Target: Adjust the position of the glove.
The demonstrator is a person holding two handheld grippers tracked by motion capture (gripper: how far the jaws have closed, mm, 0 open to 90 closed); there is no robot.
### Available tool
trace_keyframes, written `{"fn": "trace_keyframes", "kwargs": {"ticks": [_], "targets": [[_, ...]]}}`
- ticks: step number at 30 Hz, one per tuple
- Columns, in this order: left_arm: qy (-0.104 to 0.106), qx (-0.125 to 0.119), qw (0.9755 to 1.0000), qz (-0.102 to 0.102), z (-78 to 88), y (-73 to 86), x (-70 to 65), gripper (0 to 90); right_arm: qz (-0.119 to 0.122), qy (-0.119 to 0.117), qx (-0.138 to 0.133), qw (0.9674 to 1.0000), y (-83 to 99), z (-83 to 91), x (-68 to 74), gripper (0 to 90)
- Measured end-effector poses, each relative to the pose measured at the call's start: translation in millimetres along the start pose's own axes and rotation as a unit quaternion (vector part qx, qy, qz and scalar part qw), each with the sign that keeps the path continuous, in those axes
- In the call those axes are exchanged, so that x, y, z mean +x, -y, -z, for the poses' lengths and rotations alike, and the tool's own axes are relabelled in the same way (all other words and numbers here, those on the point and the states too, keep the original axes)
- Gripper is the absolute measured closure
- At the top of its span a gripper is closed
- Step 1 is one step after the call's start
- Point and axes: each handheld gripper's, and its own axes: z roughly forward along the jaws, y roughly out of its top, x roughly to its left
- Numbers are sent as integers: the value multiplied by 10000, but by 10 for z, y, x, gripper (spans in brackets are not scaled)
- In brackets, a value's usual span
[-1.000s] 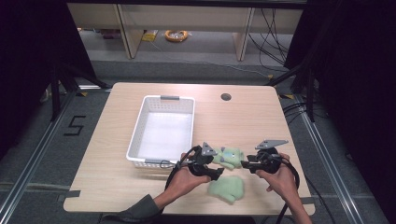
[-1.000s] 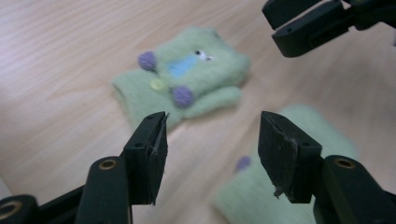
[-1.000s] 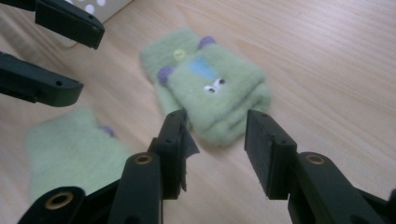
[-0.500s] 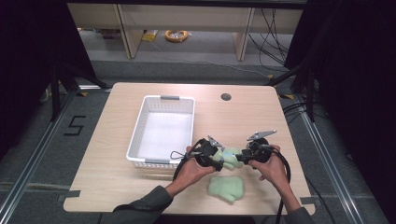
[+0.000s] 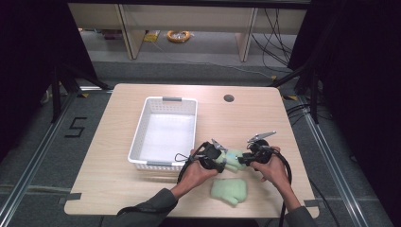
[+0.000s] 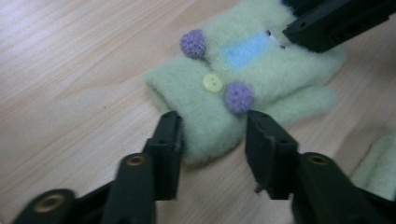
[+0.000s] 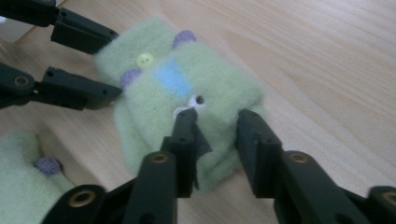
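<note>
Two hand-held grippers meet over a pale green mitten [image 5: 232, 160] near the front of a light wooden table [image 5: 118, 175]. In the high view, the left gripper [image 5: 218, 158] and the right gripper [image 5: 246, 158] face each other from either side of the mitten, each held in a hand [image 5: 196, 171] reaching in from the bottom edge.

In the left gripper view, the left gripper [image 6: 212, 140] has its jaws spread around the cuff end of the mitten [image 6: 243, 88], one jaw on each side of the fabric and touching or nearly touching it; whether they press it cannot be told. The mitten lies on the wood and carries a yellow button [image 6: 213, 83], two purple pompoms [image 6: 239, 97] and a light blue patch [image 6: 245, 50].

In the right gripper view, the right gripper [image 7: 215, 135] has its jaws parted about the opposite end of the mitten [image 7: 187, 93], the fabric bulging between them; a firm pinch cannot be confirmed. The jaws of the left gripper [image 7: 100, 60] enter from the upper left, straddling the cuff.

A second green mitten [image 5: 229, 191] lies flat on the table just in front of the first, apart from both grippers. A white perforated basket [image 5: 163, 135] stands to the left of the left hand. A small dark round hole [image 5: 229, 98] sits in the tabletop near its far edge.
</note>
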Motion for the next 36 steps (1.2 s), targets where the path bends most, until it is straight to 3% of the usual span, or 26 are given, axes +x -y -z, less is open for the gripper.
{"fn": "trace_keyframes", "kwargs": {"ticks": [2, 3, 4, 6, 8, 9, 11, 12, 13, 14, 15, 16, 18, 19, 22, 27, 28, 31, 32, 33, 34, 36], "targets": [[-18, -2, 9998, -180, 16, 15, -19, 675, 90, -10, -31, 10000, 3, -21, -12, 804], [-50, -78, 9999, -145, 13, 26, -40, 708, 75, -29, -74, 9999, 4, -36, -7, 842], [-106, -154, 9995, -267, 33, 37, -63, 755, 140, -3, 23, 9999, -2, -32, -7, 872], [-65, -176, 9995, -257, 38, 44, -71, 778, 184, 34, -112, 9998, 3, -47, -14, 885], [16, -204, 9995, -221, 68, 51, -66, 786, 222, 2, -58, 9997, 0, -19, -19, 888], [70, -196, 9991, -356, 99, 50, -55, 792, 215, 14, -93, 9997, -1, -4, -20, 890], [133, -226, 9992, -306, 148, 50, -59, 800, 254, -19, -150, 9996, -1, 27, -24, 892], [164, -256, 9988, -380, 179, 44, -53, 804, 120, -27, -132, 9998, -5, 83, 0, 892], [177, -353, 9987, -309, 215, 46, -57, 804, 120, -27, -132, 9998, -5, 83, 0, 892], [188, -354, 9986, -334, 249, 44, -57, 804, 208, 82, -305, 9993, 1, 85, 0, 893], [276, -403, 9981, -374, 289, 46, -57, 804, 78, -40, -180, 9998, -13, 154, 32, 893], [314, -448, 9980, -326, 327, 54, -61, 804, 143, 0, -368, 9992, -18, 223, 64, 893], [412, -485, 9974, -347, 411, 69, -63, 804, 177, -45, -338, 9993, -22, 291, 92, 893], [407, -549, 9971, -332, 447, 85, -73, 804, 162, 36, -518, 9985, -13, 308, 120, 892], [577, -624, 9957, -354, 587, 172, -101, 803, 382, -214, -731, 9964, 34, 464, 265, 892], [715, -652, 9947, -341, 698, 280, -182, 803, 431, -241, -654, 9966, 151, 562, 424, 893], [875, -686, 9930, -409, 728, 305, -219, 803, 474, -263, -607, 9967, 208, 600, 483, 893], [804, -725, 9930, -477, 796, 350, -272, 803, 450, -262, -679, 9963, 270, 621, 534, 893], [837, -720, 9927, -493, 818, 367, -283, 802, 295, -281, -675, 9969, 310, 654, 590, 893], [883, -722, 9925, -435, 837, 399, -306, 801, 434, -307, -611, 9967, 323, 687, 590, 893], [847, -624, 9939, -322, 872, 439, -340, 801, 445, -314, -643, 9964, 356, 703, 617, 892], [977, -647, 9924, -385, 879, 507, -366, 801, 542, -349, -711, 9954, 462, 732, 694, 893]]}}
